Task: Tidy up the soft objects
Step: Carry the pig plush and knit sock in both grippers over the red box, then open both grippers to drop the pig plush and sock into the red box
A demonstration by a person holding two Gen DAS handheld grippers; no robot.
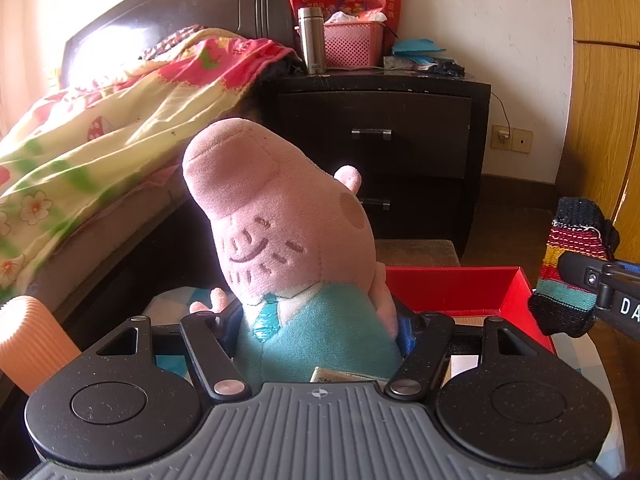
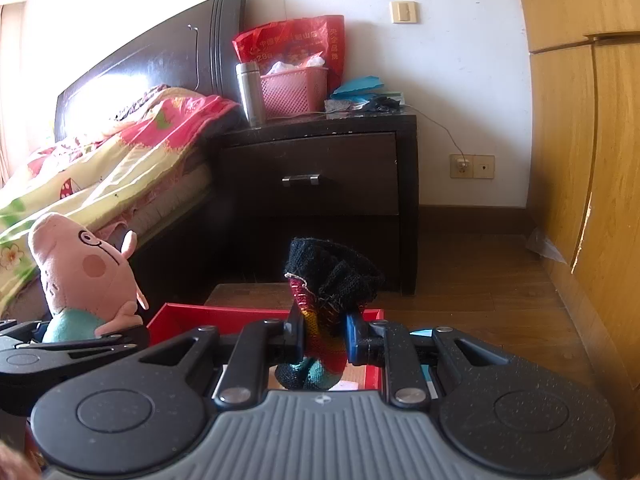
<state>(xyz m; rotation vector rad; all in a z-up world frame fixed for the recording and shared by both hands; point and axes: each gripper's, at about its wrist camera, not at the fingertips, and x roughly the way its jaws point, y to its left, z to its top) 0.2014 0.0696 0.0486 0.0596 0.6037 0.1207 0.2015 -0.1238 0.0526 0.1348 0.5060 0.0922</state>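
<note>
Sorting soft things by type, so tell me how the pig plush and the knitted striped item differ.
The pig plush is stuffed, pink with a teal outfit; the knitted striped item is a limp, multicoloured piece with black ends. The plush fills the left gripper; the knit is pinched in the right gripper. Both hang above the red box.

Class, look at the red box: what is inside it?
Little shows inside the red box: a strip of pale and brown material at the bottom. The sock, the plush pig and both tongs cover the rest.
</note>
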